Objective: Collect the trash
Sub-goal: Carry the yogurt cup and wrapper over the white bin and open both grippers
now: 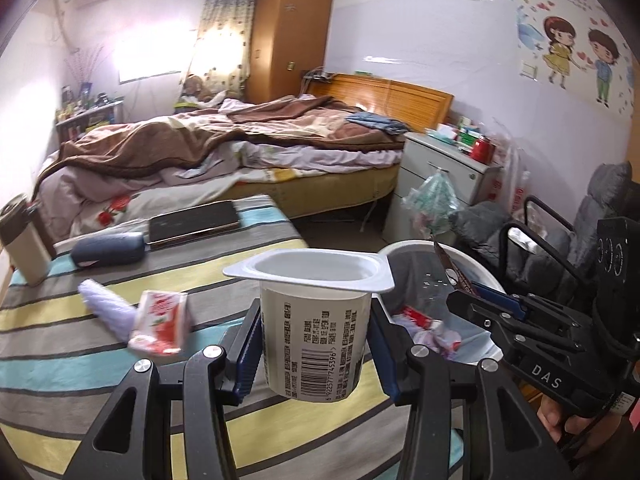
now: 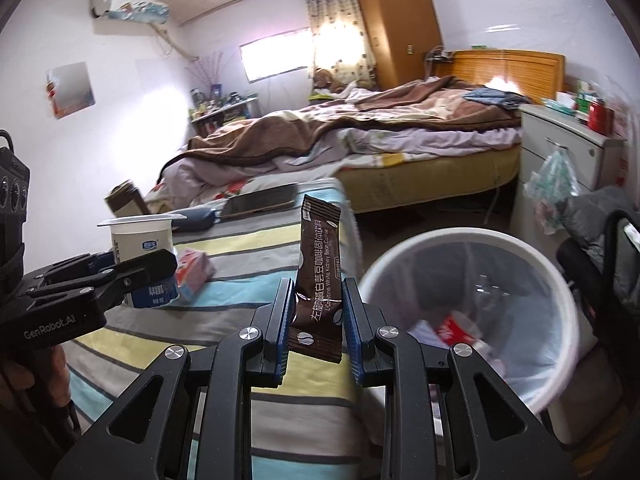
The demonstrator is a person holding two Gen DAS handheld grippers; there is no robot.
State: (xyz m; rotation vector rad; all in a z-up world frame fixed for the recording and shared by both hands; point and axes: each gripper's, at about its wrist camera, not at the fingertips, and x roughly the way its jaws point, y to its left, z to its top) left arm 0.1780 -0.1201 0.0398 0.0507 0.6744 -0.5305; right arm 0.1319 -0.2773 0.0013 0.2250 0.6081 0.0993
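Trash held: two pieces (one per hand)
Left hand-held gripper (image 1: pixel 316 340): clamped on upright white plastic yogurt cup (image 1: pixel 314 320)
Right hand-held gripper (image 2: pixel 318 320): clamped on upright brown coffee sachet (image 2: pixel 318 276), beside white round bin (image 2: pixel 472 308)

Counter (image 1: pixel 120 364) under a striped cloth of grey, teal, yellow and white; on its far end a dark tablet (image 1: pixel 194 222), flat, with a navy glasses case (image 1: pixel 109 249) just beside it; a beige flask (image 1: pixel 22 240) upright at the far left corner; unmade bed (image 1: pixel 224 140) beyond, brown blanket (image 2: pixel 320 128) rumpled across it; wooden headboard (image 1: pixel 384 96); tall wooden wardrobe (image 1: pixel 290 36) in the corner; white bedside cabinet (image 1: pixel 440 168), cluttered on top; air conditioner (image 2: pixel 128 4) high on the wall; cartoon wall stickers (image 1: pixel 580 56).
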